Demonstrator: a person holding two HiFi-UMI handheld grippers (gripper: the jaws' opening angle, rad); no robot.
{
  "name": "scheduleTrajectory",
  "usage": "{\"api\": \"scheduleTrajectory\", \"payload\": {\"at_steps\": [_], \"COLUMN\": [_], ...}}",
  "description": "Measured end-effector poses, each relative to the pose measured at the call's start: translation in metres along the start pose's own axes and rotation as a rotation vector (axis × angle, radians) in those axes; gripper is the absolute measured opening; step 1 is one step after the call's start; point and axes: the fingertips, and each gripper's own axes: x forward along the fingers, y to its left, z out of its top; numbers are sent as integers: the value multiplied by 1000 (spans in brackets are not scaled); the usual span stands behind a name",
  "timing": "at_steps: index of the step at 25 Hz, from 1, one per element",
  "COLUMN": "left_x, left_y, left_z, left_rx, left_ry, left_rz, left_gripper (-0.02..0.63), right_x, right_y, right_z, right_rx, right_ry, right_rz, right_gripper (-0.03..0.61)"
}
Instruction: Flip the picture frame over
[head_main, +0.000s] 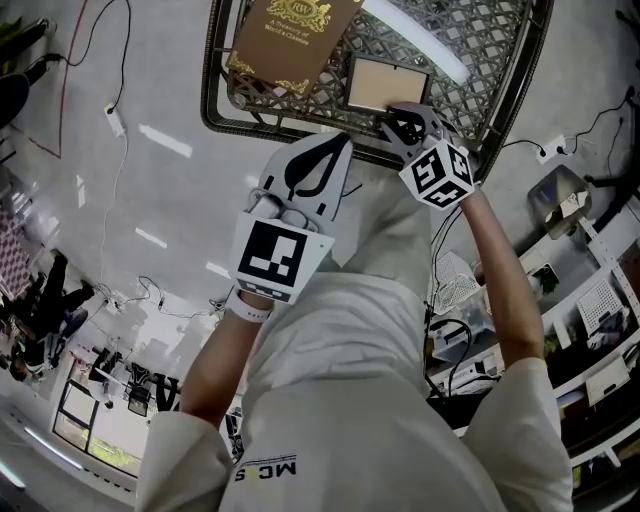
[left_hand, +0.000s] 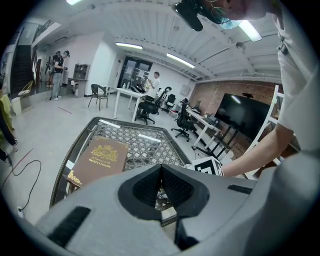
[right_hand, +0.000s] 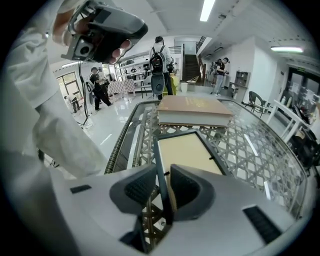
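The picture frame (head_main: 385, 83) lies on the lattice table (head_main: 215, 95) with its beige backing up; the right gripper view shows its dark rim and back clips (right_hand: 192, 152). My right gripper (head_main: 402, 124) is at the frame's near corner, its jaws closed on the dark rim (right_hand: 165, 187). My left gripper (head_main: 330, 146) hovers shut just off the table's near edge with nothing between its jaws (left_hand: 161, 172). From there the frame is hidden behind the gripper body.
A thick brown book (head_main: 290, 35) with gold print lies on the table beyond the frame (right_hand: 194, 111) (left_hand: 100, 157). The table has a raised wicker rim (right_hand: 122, 137). Cables run over the floor (head_main: 110, 120); shelves (head_main: 590, 300) stand at right. People, chairs and desks are far off.
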Motion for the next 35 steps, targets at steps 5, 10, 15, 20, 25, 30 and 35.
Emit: {"api": "scheduleTrajectory", "payload": {"at_steps": [5,10,15,20,25,30,35], "left_x": [1,2,3,4,4,5,4], "left_y": [1,-2,-3,-2,-2,-1,3], "left_z": [-2,-2,0,0,0,3,4], "left_rx": [-3,-3,3,6,7,2,-5], "left_ry": [2,2,3,6,5,1,-2], "left_rz": [4,-1,-5,-6,-10,-9,-2], "left_gripper": [20,20,20,20,20,20,20], "right_x": [4,5,4,5,5,5,6], "right_y": [1,1,1,3,0,-2,-5], "right_z": [-6,-6,-5,-5,-4,-1,3], "right_rx": [-11,-23,-16,-18,-12,6,30], "right_ry": [18,14,12,15,18,18,14], "right_rz": [0,-8,-5,-5,-2,10,25], "right_gripper": [94,87,84,61,55,54,54]}}
